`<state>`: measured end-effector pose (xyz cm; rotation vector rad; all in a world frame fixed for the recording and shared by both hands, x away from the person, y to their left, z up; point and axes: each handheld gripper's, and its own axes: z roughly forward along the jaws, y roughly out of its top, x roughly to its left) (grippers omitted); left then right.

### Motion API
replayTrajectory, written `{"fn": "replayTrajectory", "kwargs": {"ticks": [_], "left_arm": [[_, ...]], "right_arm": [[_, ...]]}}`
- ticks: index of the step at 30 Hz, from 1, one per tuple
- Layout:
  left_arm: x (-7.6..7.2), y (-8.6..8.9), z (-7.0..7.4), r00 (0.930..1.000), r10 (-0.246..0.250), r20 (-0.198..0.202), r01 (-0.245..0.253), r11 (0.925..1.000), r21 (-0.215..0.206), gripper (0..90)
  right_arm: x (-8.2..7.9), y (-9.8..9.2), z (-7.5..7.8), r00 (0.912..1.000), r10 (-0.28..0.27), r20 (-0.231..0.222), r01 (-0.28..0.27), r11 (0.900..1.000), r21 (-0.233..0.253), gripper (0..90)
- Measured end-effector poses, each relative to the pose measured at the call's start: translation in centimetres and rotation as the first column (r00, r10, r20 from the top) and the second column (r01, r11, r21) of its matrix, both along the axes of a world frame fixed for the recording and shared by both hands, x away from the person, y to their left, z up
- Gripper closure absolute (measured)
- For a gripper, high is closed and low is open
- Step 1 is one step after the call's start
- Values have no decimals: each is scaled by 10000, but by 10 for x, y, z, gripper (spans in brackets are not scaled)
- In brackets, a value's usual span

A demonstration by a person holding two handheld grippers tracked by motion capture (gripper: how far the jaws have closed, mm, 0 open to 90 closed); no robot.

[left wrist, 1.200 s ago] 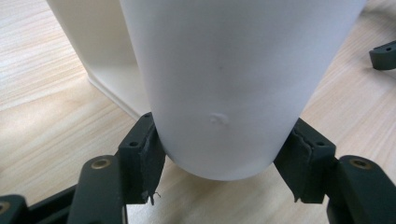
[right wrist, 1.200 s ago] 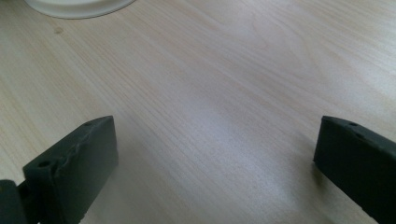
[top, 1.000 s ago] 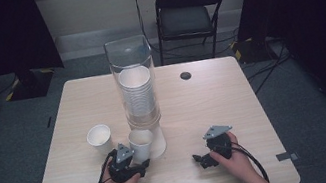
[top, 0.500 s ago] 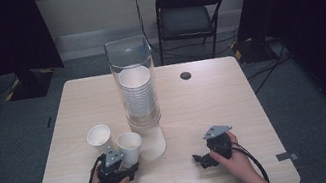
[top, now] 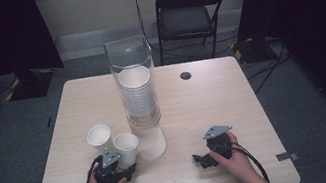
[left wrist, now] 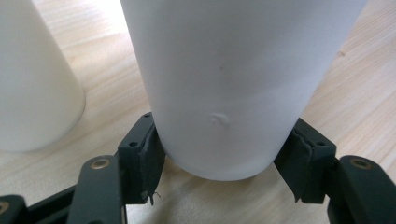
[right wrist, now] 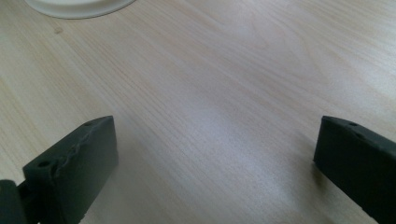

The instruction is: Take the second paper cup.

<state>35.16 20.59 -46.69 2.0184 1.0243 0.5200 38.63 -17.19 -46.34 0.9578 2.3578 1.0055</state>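
Observation:
A white paper cup [top: 126, 146] stands upright on the wooden table [top: 213, 98], just left of the dispenser's white base [top: 152, 144]. My left gripper [top: 127, 167] is shut on the cup's lower part. In the left gripper view both pads [left wrist: 144, 161] press the sides of the cup [left wrist: 224, 79] near its bottom. A second white cup [top: 99, 137] stands close to its left and shows as the cup [left wrist: 32, 79]. My right gripper [top: 201, 159] rests low over bare table at the front right. It is open, with nothing in the gripper [right wrist: 215, 154].
A tall clear tube [top: 135, 83] with a stack of white cups stands mid-table. The rim of its base [right wrist: 74, 7] lies ahead of the right gripper. A dark round hole [top: 185, 75] marks the far table. A black folding chair [top: 190, 13] stands behind.
My left gripper has carried the cup leftward, away from the dispenser base, down beside the second cup. The right gripper has not moved.

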Motion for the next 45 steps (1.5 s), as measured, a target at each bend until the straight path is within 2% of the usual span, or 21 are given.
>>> {"fn": "replayTrajectory", "kwargs": {"ticks": [4,10,16,18,22,25,26,27,28,29,30,31,32,34,35,37,39,42,43,44,45], "left_arm": [[-1,2,-2,9999,76,86,-74,9998,-157,373],[-2,1,-3,9994,-122,326,114,9996,273,371],[-3,1,-3,9994,-131,305,124,9996,234,371],[-3,2,-3,9990,-315,317,305,9991,303,371],[-6,0,-3,9989,-405,216,400,9989,254,373],[-9,-2,-1,9979,-471,435,468,9989,75,373],[-10,-2,0,9976,-519,451,519,9987,2,373],[-11,-4,1,9972,-608,424,612,9981,-68,373],[-12,-5,1,9963,-729,457,732,9973,-46,373],[-13,-8,1,9954,-841,460,845,9964,-70,373],[-13,-10,2,9942,-968,479,970,9953,-25,373],[-14,-14,2,9929,-1081,487,1084,9941,-21,373],[-13,-15,3,9913,-1208,517,1207,9927,46,373],[-13,-21,4,9893,-1356,541,1363,9906,-88,373],[-14,-25,5,9859,-1572,569,1576,9875,-24,372],[-13,-33,5,9825,-1763,606,1767,9843,-16,372],[-13,-42,6,9769,-2027,670,2030,9792,26,372],[-13,-54,6,9733,-2194,679,2198,9755,7,372],[-13,-59,6,9710,-2286,702,2298,9732,-84,372],[-14,-64,7,9671,-2449,692,2447,9695,110,372],[-14,-68,7,9638,-2544,800,2551,9669,8,372]], "right_arm": [[0,0,0,10000,-3,-1,3,10000,2,0],[0,0,0,10000,0,2,0,10000,1,0],[0,0,0,10000,-2,0,2,10000,1,0],[0,0,0,10000,-1,3,1,10000,1,0],[0,0,0,10000,-24,-3,24,10000,10,0],[-1,0,1,10000,-23,-29,22,9999,-102,0],[-2,1,3,10000,41,-30,-42,9996,-265,17],[-2,1,4,9999,141,7,-140,9992,-363,74],[-4,2,7,9999,149,56,-146,9991,-394,181],[-6,2,11,9998,163,76,-160,9988,-453,232],[-8,3,14,9997,217,103,-211,9982,-559,164],[-9,5,18,9997,247,63,-243,9980,-591,137],[-11,8,25,9995,307,94,-302,9985,-447,192],[-12,11,36,9986,496,185,-497,9988,29,204],[-13,12,41,9983,564,152,-569,9980,283,215],[-14,17,58,9958,906,115,-912,9926,799,283],[-15,21,71,9924,1181,349,-1211,9874,1020,296],[-16,32,88,9889,1424,413,-1471,9775,1514,302],[-16,34,91,9879,1493,407,-1539,9759,1550,307],[-16,38,94,9866,1574,436,-1623,9744,1557,317],[-16,42,97,9856,1621,490,-1679,9734,1556,318]]}}
